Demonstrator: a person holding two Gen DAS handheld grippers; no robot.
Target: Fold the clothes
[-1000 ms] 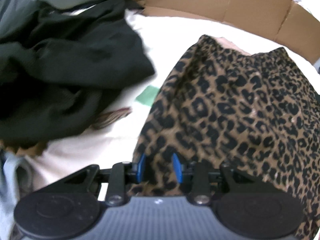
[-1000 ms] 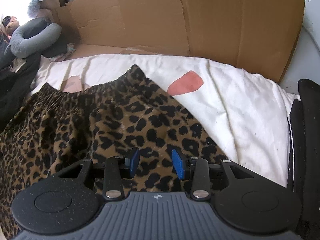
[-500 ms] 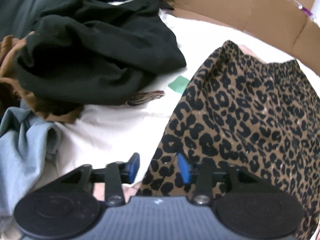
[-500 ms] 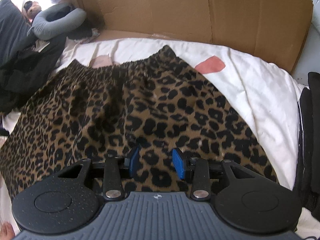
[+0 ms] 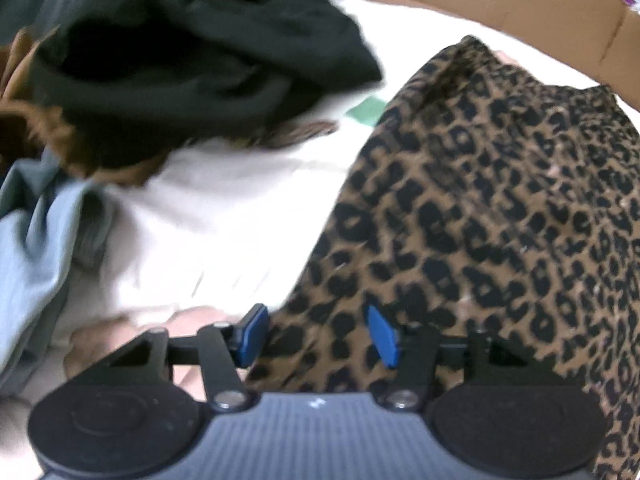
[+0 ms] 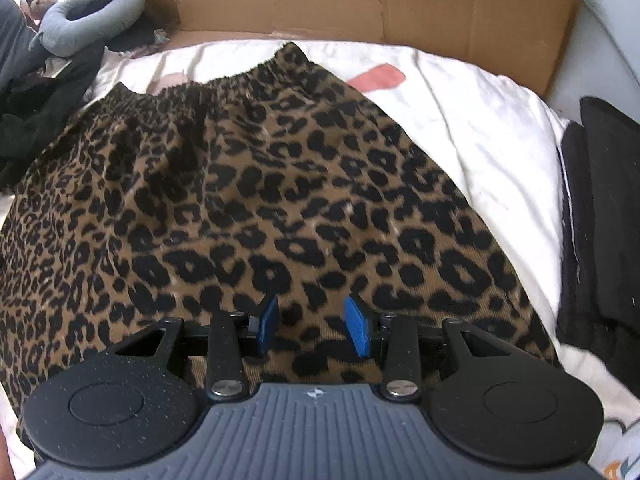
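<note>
Left tool (image 5: 316, 334): jaws opening, hem corner of the leopard skirt (image 5: 500, 208) between them, unpinched.
Leopard skirt: spread flat on the white bed sheet (image 6: 472, 120).
Right tool (image 6: 314, 326): jaws apart over the skirt's hem, gripping nothing.

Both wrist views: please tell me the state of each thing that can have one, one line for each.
Leopard skirt: spread flat on the white sheet, not folded.
Black clothes: crumpled in a heap.
Grey-blue garment: bunched up.
Folded black garment: lies at the sheet's right edge.
Left gripper: jaws opening, skirt hem between them.
Right gripper: part open, pads apart over the hem.
</note>
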